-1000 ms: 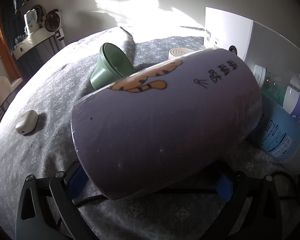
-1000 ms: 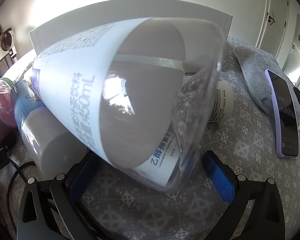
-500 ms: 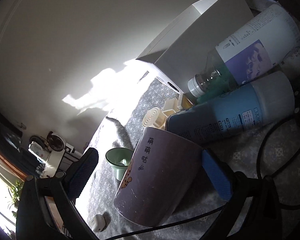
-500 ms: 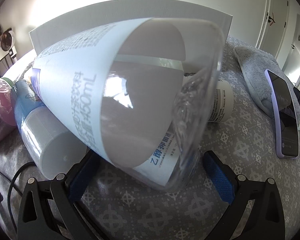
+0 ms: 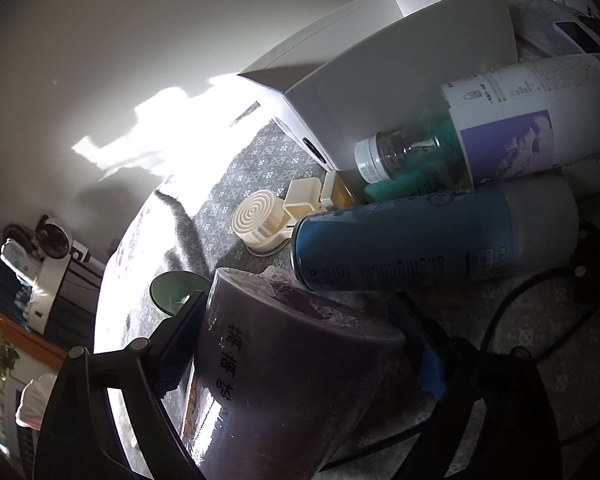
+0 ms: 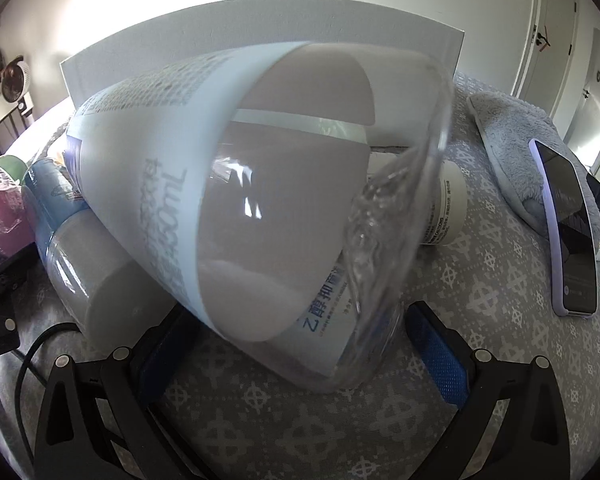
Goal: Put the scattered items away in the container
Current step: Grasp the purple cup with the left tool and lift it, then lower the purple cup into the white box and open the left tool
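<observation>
A purple mug (image 5: 300, 380) with a cartoon print and a plastic film over its mouth sits between the fingers of my left gripper (image 5: 304, 350). The jaws are closing and both blue pads lie against the mug's sides. Behind it, a blue spray can (image 5: 440, 236) lies on the grey patterned bedspread (image 5: 260, 160). A clear bottle (image 6: 260, 184) with a white label leans on the can, its base between the fingers of my right gripper (image 6: 300, 340), which is open with narrow gaps at both pads. The white box (image 5: 400, 80) stands just behind the pile.
A green cup (image 5: 168, 292) and a cream round plastic piece (image 5: 260, 220) lie left of the box. A small white jar (image 6: 448, 208), a grey towel (image 6: 512, 128) and a phone (image 6: 568, 232) lie to the right. A black cable (image 5: 512, 300) crosses the bedspread.
My left gripper has rolled, pulled back, then closed in around the purple mug with narrower jaws. The right gripper and the clear bottle have not moved.
</observation>
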